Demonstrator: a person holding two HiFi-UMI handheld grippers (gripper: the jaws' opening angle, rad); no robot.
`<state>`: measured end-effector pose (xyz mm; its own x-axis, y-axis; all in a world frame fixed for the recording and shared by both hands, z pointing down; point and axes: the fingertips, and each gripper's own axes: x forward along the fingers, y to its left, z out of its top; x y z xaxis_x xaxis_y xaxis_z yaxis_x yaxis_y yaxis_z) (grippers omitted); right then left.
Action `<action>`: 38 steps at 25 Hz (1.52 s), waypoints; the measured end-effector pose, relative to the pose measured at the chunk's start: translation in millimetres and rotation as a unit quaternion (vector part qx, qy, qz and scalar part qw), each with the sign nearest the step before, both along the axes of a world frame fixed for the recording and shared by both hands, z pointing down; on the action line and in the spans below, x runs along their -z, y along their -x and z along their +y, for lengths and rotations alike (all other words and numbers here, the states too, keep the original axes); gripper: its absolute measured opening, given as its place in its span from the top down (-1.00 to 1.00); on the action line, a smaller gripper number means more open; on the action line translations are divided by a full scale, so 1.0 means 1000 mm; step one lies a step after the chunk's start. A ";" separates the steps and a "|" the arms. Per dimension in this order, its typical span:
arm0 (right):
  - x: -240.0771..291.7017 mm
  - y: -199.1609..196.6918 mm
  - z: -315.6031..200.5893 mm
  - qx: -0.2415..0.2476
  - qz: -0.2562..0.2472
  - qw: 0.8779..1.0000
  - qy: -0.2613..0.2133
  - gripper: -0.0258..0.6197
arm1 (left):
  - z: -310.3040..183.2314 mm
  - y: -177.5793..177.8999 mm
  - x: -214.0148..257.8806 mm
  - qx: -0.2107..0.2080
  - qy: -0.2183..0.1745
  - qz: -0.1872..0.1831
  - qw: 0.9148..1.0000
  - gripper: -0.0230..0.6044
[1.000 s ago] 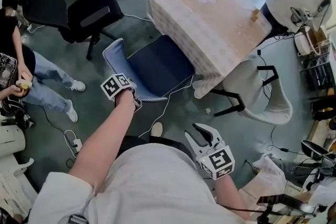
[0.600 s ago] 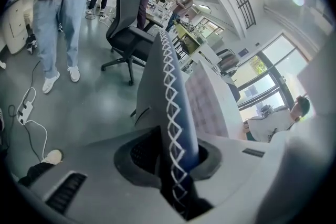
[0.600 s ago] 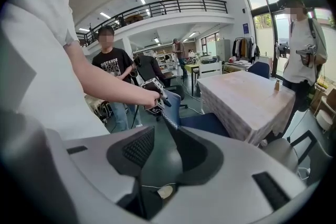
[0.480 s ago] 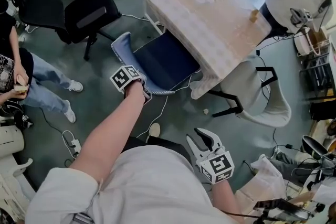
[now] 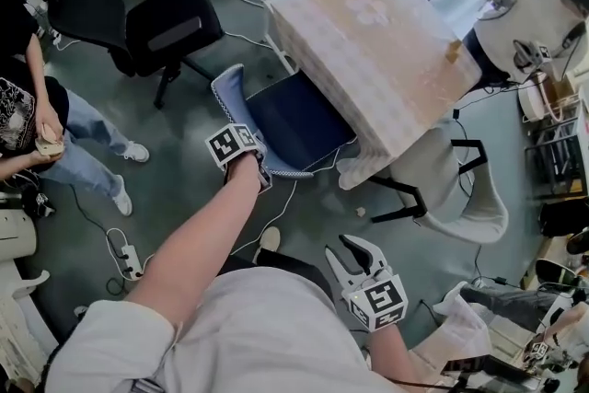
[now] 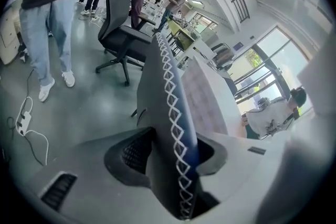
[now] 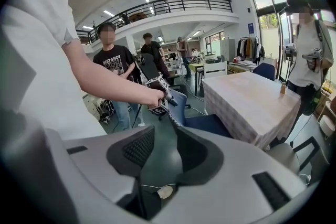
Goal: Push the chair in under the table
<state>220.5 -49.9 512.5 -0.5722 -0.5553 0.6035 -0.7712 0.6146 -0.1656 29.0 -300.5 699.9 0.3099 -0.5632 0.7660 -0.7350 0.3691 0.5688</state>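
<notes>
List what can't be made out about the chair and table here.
- Chair legs: head view, hidden under its seat and the table cloth.
- Seat's front edge: head view, under the table.
- Small item on the table: head view, too small to identify.

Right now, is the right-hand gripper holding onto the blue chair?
No, the right gripper is open and empty; the left gripper clamps the backrest of the blue chair.
</notes>
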 end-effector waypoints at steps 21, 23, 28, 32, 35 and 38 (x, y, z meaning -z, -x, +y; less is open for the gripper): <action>0.034 0.156 0.005 0.073 -0.013 0.995 -0.073 0.48 | 0.140 0.111 0.174 -0.222 -0.240 -0.023 0.945 0.35; 0.037 0.175 0.009 0.075 -0.015 0.994 -0.077 0.48 | 0.159 0.123 0.189 -0.247 -0.260 -0.032 0.933 0.42; 0.051 0.211 0.029 0.074 -0.020 0.994 -0.083 0.54 | 0.205 0.132 0.231 -0.314 -0.312 -0.044 0.896 0.75; 0.062 0.225 0.038 0.064 -0.017 0.993 -0.095 0.62 | 0.219 0.112 0.262 -0.370 -0.358 -0.020 0.857 0.89; 0.069 0.236 0.049 0.061 -0.012 0.993 -0.102 0.69 | 0.228 0.103 0.283 -0.401 -0.384 -0.006 0.832 0.89; 0.074 0.243 0.057 0.061 -0.012 0.993 -0.103 0.74 | 0.239 0.103 0.295 -0.421 -0.398 -0.004 0.815 0.89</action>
